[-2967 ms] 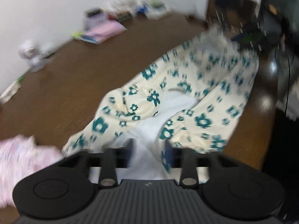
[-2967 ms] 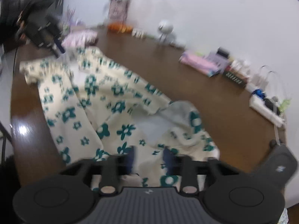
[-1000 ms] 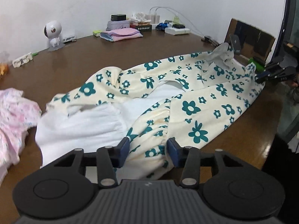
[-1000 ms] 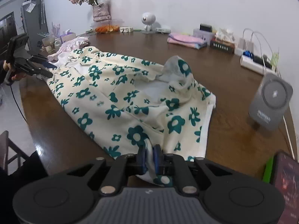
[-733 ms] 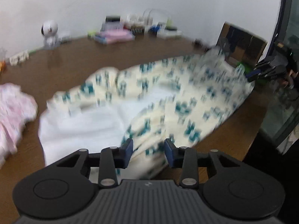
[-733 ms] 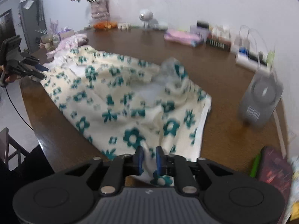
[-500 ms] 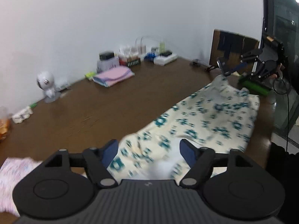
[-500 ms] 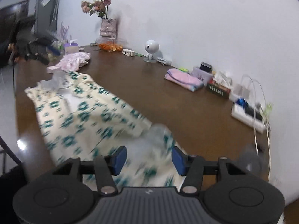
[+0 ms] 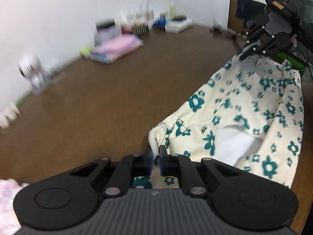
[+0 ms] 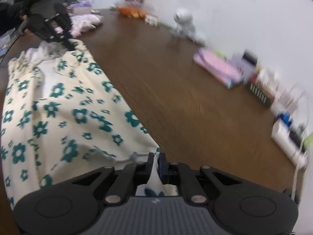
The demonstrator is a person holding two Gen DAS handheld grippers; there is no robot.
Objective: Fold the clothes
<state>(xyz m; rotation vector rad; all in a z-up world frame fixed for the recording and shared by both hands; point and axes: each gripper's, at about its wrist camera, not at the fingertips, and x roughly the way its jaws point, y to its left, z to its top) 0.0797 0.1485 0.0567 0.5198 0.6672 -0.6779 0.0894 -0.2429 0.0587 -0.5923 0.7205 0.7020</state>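
While stretched along the near edge of the long dark-brown wooden table [image 9: 101, 101] – the cream cotton garment printed with teal flowers [image 9: 244, 117], one end bunched and pinched, white lining showing in a fold. Behind it, bare tabletop up to the white wall [image 9: 68, 9], blurred. Against that wall, folded pink cloth [image 9: 119, 48], a small white round-headed camera figure [image 9: 31, 72] and a clutter of boxes and cables too smeared to tell apart. At the lower left corner of the left wrist view, a pale pink patterned fabric [image 9: 7, 201].

Left gripper [image 9: 156, 154] – black two-finger tongs, jaws just snapped together after standing wide, now nearly closed on a gathered corner of the flowered cloth, fabric squeezed between the pads. Right gripper [image 10: 156, 159] likewise just closed, clamped tight on the opposite corner, a white tuft of cloth bulging out behind the fingers. Seen from each camera, the other gripper at the far end of the garment, gripped by a hand, cloth hanging from it.
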